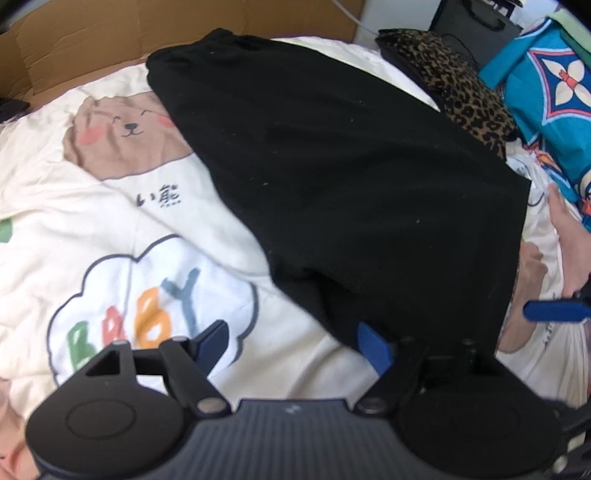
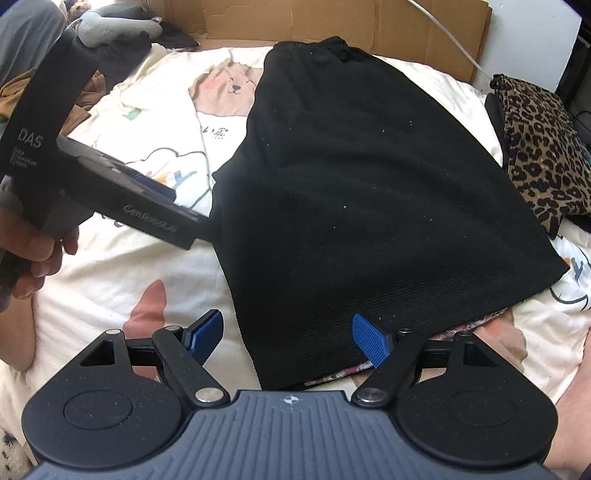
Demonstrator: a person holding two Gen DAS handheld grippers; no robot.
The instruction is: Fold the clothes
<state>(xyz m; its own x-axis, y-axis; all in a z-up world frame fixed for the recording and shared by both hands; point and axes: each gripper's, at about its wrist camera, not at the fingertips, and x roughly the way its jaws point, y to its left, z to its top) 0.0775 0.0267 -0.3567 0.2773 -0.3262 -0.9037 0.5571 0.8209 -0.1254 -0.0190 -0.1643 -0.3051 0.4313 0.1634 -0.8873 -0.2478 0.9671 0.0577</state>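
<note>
Right wrist view shows the black garment spread flat on the cream bear-print quilt, its near hem lying between the wide-open fingers of the right gripper, which grips nothing. Left gripper is spread open too at the hem's left corner, empty as far as I can tell. Leopard-print cloth is piled just beside the garment, a cardboard box behind.

A home bedroom: cartoon-bear quilt beneath scattered clothes.

Bright daylight, soft shadows; fisheye bending edges; slight motion blur.
</note>
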